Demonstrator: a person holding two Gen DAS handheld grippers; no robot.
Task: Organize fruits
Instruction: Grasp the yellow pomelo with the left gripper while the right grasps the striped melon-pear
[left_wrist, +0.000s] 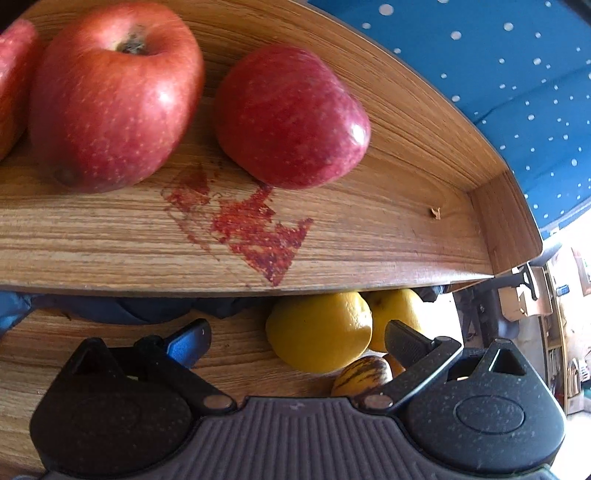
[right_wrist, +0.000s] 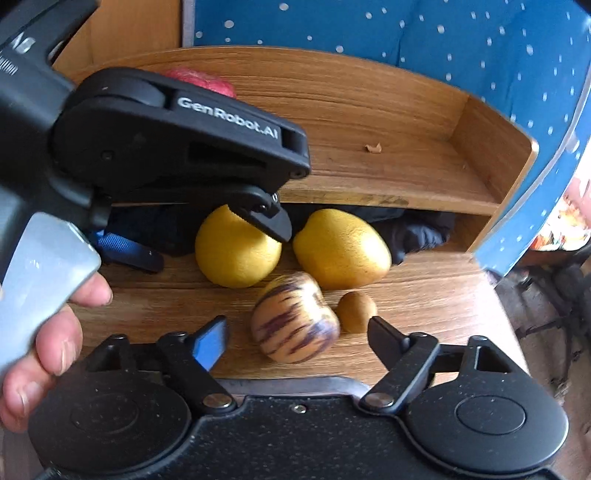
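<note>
Two red apples (left_wrist: 114, 99) (left_wrist: 291, 118) lie on the upper tier of a wooden shelf (left_wrist: 369, 254), with the edge of a third (left_wrist: 14, 81) at far left. On the lower board sit two yellow citrus fruits (right_wrist: 236, 254) (right_wrist: 341, 249), a purple-striped yellow fruit (right_wrist: 295, 325) and a small brown fruit (right_wrist: 356, 312). My left gripper (left_wrist: 295, 341) is open at the lower tier, one yellow fruit (left_wrist: 317, 332) just ahead between its fingers. My right gripper (right_wrist: 299, 343) is open, with the striped fruit right in front of its fingertips.
A red stain (left_wrist: 251, 229) marks the upper tier. Dark cloth (right_wrist: 417, 229) is bunched under the shelf behind the yellow fruits. Blue white-dotted fabric (right_wrist: 406, 48) backs the shelf. A person's hand (right_wrist: 55, 332) holds the left gripper's handle at left. The board's right edge drops off.
</note>
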